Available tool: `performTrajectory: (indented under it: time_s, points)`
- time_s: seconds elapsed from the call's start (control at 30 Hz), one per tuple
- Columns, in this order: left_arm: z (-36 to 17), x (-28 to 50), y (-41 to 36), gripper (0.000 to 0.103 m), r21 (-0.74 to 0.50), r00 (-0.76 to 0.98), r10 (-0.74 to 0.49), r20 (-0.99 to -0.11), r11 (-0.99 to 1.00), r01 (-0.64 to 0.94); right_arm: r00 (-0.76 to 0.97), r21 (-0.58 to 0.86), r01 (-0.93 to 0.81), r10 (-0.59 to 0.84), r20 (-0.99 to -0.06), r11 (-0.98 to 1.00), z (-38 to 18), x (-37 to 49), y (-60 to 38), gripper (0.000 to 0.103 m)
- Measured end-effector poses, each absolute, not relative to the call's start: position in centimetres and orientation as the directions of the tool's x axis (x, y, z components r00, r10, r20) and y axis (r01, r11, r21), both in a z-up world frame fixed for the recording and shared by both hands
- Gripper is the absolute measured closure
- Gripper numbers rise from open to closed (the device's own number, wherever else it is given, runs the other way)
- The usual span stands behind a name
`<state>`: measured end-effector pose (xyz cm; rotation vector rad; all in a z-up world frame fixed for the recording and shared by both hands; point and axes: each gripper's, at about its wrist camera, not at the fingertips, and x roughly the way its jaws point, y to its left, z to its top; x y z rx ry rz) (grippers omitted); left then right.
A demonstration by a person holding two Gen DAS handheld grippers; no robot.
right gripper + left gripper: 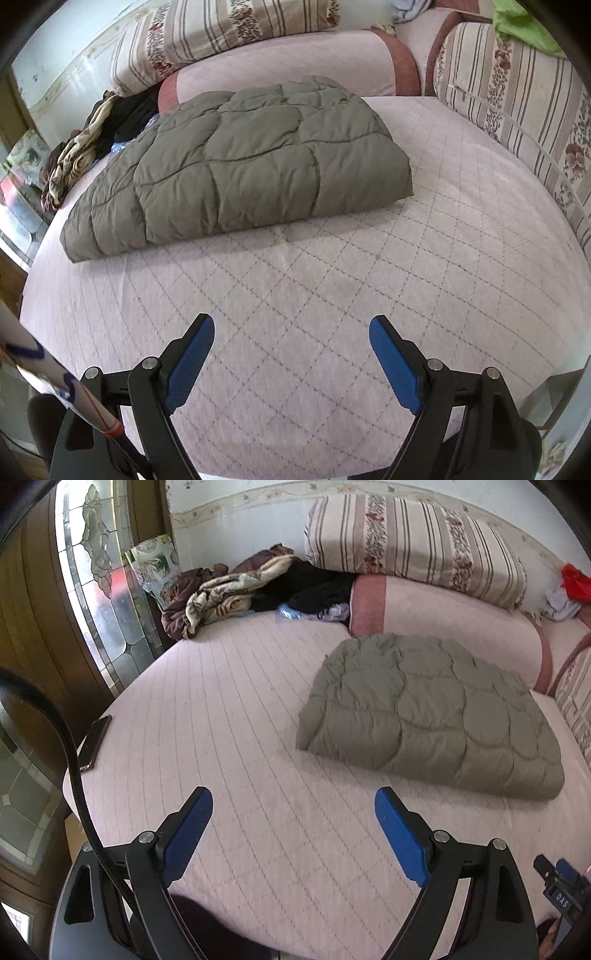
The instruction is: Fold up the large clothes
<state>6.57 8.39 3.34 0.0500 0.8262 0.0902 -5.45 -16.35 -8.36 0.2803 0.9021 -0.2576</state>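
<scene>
An olive-green quilted padded garment (428,712) lies folded into a thick rectangle on the pink quilted bed (229,738). It also shows in the right wrist view (243,162), ahead and left of centre. My left gripper (293,805) is open and empty above the bed's near edge, well short of the garment. My right gripper (291,332) is open and empty over the bare bed (332,295), in front of the garment. The right gripper's edge shows at the lower right of the left wrist view (561,890).
A phone (94,742) lies at the bed's left edge. A heap of brown, cream and black clothes (236,590) sits at the far left by the window. Striped bolsters (413,546) and a pink roll (443,627) line the back; another bolster (517,110) lines the right.
</scene>
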Motion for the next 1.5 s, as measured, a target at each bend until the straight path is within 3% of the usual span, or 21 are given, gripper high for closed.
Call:
performTrajectory:
  time_s: [0.23, 0.73, 1.5]
  points:
    - [1.8, 5.1, 7.4, 0.014, 0.101, 0.624, 0.094, -0.776, 0.995, -0.024, 0.579, 0.119, 0.342, -0.110, -0.808, 0.932, -8.5, -6.5, -16.1, 0.014]
    - [2.1, 2.7, 6.7, 0.014, 0.131, 0.641, 0.094, -0.762, 0.991, 0.010, 0.585, 0.088, 0.340, -0.137, -0.799, 0.936, -8.2, -8.0, -15.3, 0.014]
    - [-0.9, 5.3, 7.4, 0.014, 0.101, 0.564, 0.083, -0.822, 0.995, 0.001, 0.549, 0.067, 0.335, -0.137, -0.825, 0.940, -9.6, -5.5, -15.5, 0.014]
